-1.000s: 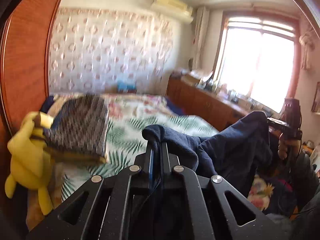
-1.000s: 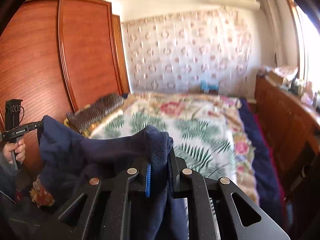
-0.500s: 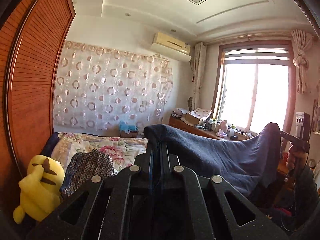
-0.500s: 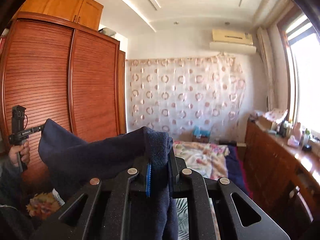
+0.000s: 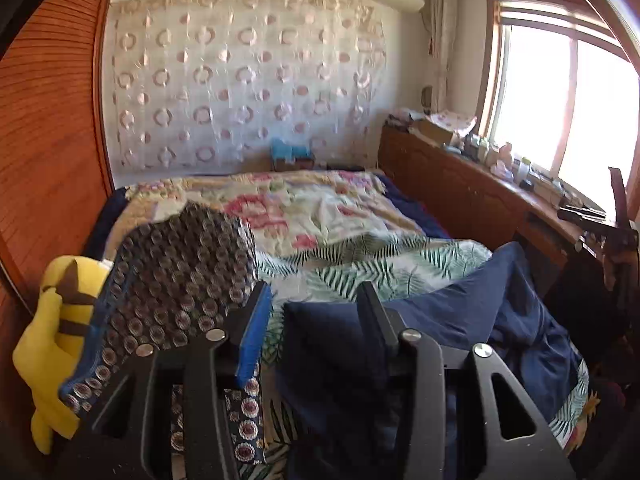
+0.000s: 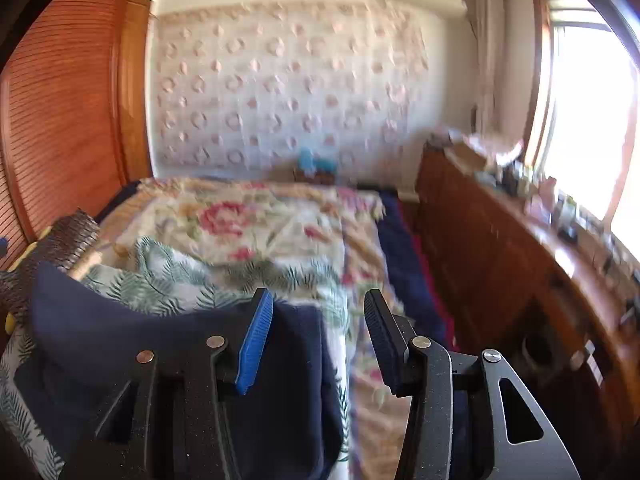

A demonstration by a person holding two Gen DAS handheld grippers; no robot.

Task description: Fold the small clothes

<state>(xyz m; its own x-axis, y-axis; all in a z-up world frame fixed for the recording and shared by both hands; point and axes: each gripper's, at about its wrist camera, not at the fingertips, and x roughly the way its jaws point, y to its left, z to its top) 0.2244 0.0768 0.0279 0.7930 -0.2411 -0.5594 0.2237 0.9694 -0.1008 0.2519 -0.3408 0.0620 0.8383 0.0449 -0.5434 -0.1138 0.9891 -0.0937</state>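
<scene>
A navy garment [image 5: 460, 320] lies spread across the near end of the bed. My left gripper [image 5: 313, 286] hangs low over its left corner. Its jaws are opening, and the cloth sits loose between the blue pad [image 5: 254, 336] and the black finger [image 5: 374, 320]. In the right wrist view the same navy garment [image 6: 120, 340] stretches off to the left. My right gripper [image 6: 317, 294] is over its right corner with its jaws opening. The cloth edge rests by the blue pad [image 6: 256, 340], and nothing presses on it.
The bed cover [image 5: 360, 240] has flower and fern prints. A folded patterned cloth [image 5: 180, 280] and a yellow plush toy [image 5: 56, 320] lie at the left by the wooden wardrobe [image 5: 48, 140]. A cluttered wooden dresser [image 6: 500, 240] runs under the window on the right.
Both grippers held the navy garment stretched up in the air, swung it down onto the bed, and their jaws have parted and let the corners go.
</scene>
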